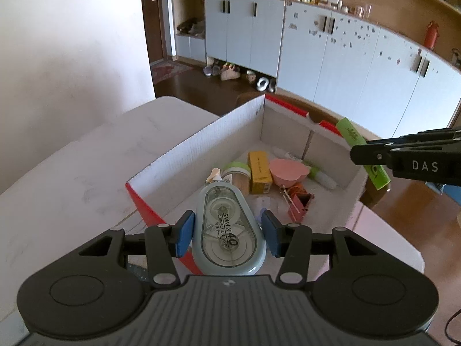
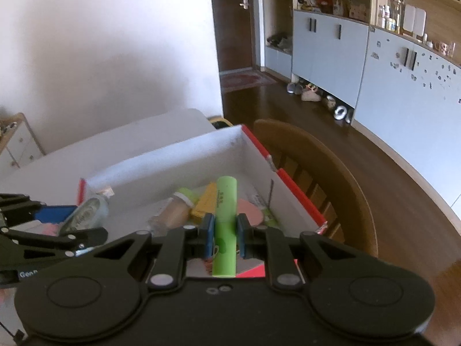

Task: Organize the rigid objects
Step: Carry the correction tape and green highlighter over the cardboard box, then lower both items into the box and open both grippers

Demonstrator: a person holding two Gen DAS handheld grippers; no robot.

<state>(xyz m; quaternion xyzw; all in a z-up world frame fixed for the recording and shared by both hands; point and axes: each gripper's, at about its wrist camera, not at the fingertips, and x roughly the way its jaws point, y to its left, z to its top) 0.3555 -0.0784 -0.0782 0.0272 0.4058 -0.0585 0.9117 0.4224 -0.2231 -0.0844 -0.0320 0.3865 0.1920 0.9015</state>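
My left gripper [image 1: 227,229] is shut on a pale blue correction tape dispenser [image 1: 229,230], holding it over the near corner of a white cardboard box [image 1: 201,144] with red edges. My right gripper [image 2: 226,230] is shut on a light green cylindrical stick [image 2: 226,201], above the same box [image 2: 173,167]. In the left wrist view the right gripper [image 1: 357,155] comes in from the right with the green stick [image 1: 350,132] over the box's far right wall. In the right wrist view the left gripper [image 2: 77,225] and the correction tape [image 2: 86,214] show at the left.
Inside the box lie a yellow carton [image 1: 259,173], a pink bowl [image 1: 289,171], a jar with a green lid [image 1: 237,174] and several small items. The box stands on a white table [image 1: 72,173]. A wooden chair [image 2: 331,178] stands right behind it.
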